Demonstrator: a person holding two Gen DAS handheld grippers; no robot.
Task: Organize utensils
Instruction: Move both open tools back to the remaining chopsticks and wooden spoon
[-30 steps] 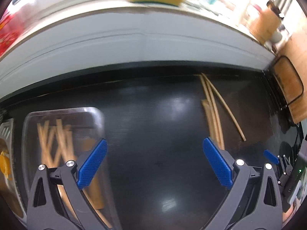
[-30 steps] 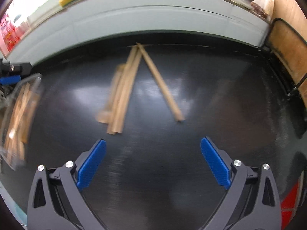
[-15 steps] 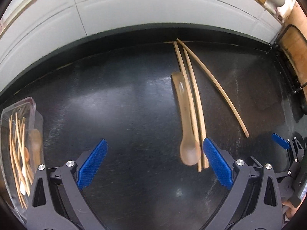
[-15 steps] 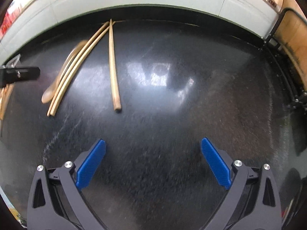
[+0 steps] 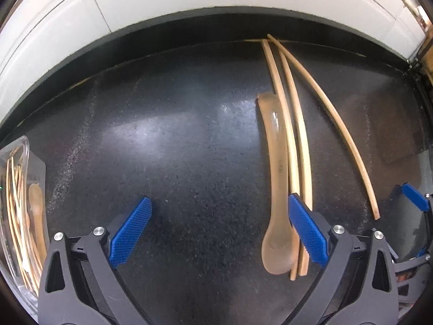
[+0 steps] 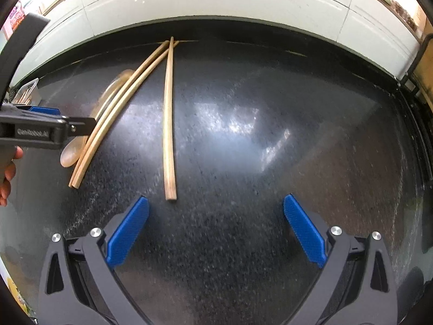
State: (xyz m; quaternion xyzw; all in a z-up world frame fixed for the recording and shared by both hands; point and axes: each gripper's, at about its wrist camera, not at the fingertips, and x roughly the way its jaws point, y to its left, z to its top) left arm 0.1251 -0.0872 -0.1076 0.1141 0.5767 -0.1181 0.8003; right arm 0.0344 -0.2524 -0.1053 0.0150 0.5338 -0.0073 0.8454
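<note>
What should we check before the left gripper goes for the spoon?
1. Left gripper open: ok.
2. Spoon between the fingers: ok, close to the right finger.
3. Spoon clear of the paired chopsticks: not ok, they lie against it.
4. Clear container in view for drop-off: ok, at left, already holding utensils.
5. Right gripper out of the way: ok, open, near the single chopstick.
6. Spoon flat on the countertop: cannot tell.

Only one marking can be read: pale lettering, seemingly "GenRobot.AI", on the black side of the left tongs (image 6: 43, 132), seen well left of the right tongs (image 6: 213, 233). The letters are slightly blurred.
</note>
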